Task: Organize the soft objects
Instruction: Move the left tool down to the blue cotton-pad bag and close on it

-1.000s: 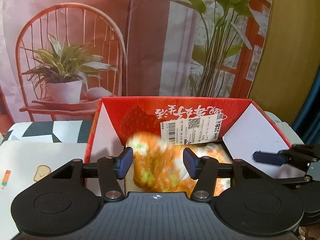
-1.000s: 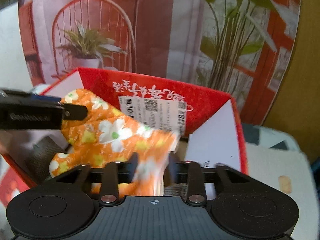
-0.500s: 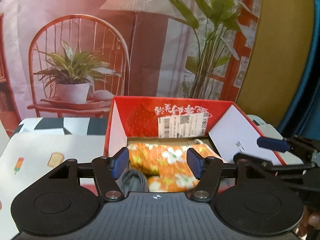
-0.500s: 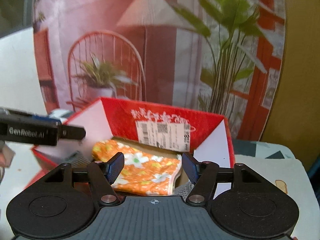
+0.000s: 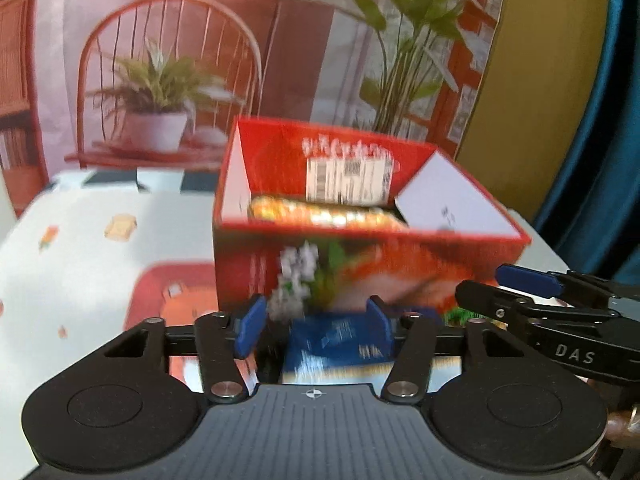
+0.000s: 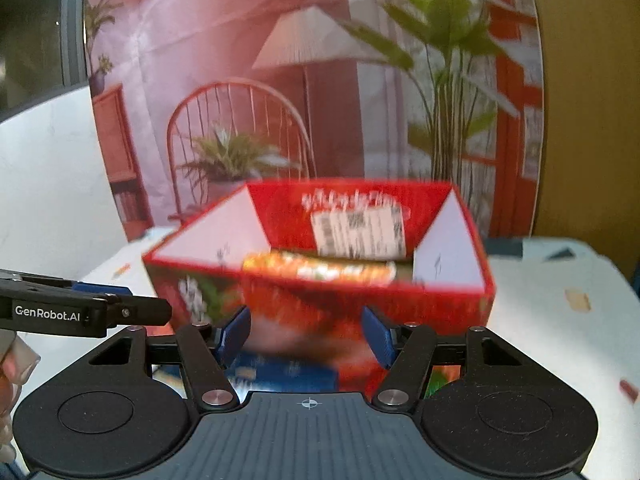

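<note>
Starting at the left edge of the desk (image 5: 80, 248), you see its white cloth printed with small toast and popsicle figures, and a red patch on it just left of the box. Your left gripper (image 5: 314, 324) hangs in front of the box with its blue pads (image 5: 250, 328) spread wide and nothing between them; a blue printed item (image 5: 336, 344), too blurred to identify, lies on the desk below the gap. Ahead of you stands the red cardboard box (image 5: 360, 264), open at the top, its white flaps folded inward and a white barcode label (image 5: 348, 180) on the inner back wall. Your orange floral cloth (image 5: 324, 214) lies inside it, low against the back wall, showing just over the near rim. In the right wrist view the same cloth (image 6: 320, 266) sits in the box (image 6: 420, 304) and the left gripper's finger (image 6: 120, 312) reaches in from the left. Your right gripper (image 6: 308, 336) is near the box's front face, jaws likewise wide apart and holding nothing. Behind the desk hangs a printed backdrop (image 5: 172, 40) with a chair, potted plants and a lamp.
</note>
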Motion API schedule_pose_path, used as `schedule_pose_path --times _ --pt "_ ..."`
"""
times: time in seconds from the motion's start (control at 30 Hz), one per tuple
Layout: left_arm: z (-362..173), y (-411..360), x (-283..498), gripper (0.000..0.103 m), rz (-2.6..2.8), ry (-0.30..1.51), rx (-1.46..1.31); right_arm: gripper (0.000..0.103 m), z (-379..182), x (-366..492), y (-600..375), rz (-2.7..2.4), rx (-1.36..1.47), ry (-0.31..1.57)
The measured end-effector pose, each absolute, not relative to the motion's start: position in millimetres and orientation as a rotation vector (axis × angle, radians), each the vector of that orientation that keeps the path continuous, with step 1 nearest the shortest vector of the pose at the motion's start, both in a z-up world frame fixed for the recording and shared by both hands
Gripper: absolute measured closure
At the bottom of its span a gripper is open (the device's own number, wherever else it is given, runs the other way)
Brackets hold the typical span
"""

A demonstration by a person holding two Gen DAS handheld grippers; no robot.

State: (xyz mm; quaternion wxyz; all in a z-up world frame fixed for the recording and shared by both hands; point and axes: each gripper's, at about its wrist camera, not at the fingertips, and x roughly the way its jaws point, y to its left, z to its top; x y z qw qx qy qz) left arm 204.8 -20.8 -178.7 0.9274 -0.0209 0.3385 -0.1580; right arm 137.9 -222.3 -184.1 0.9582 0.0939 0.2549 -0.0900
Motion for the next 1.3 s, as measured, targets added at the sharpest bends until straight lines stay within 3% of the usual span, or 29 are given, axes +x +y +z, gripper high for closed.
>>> schedule_pose_path --times 0.3,0.5,1.03,1.3 --pt "-218.1 -17.8 194.2 0.051 -0.298 0.758 -0.070 0.046 -227.0 122.9 -215.8 -0.189 0.267 0.628" --pt "-227.4 -18.0 188.7 0.051 -0.302 0.756 -0.079 0.052 -245.6 123.2 -214.9 -0.163 0.314 0.685" --pt "-233.4 -18.6 176.5 0.051 -0.331 0.758 -0.119 0.065 -249.9 120.4 -216.0 -0.127 0.350 0.682" --pt "-229.5 -13.1 174.2 0.085 -0.314 0.734 -0.134 0.077 -247.5 119.4 -216.7 -0.136 0.350 0.679"
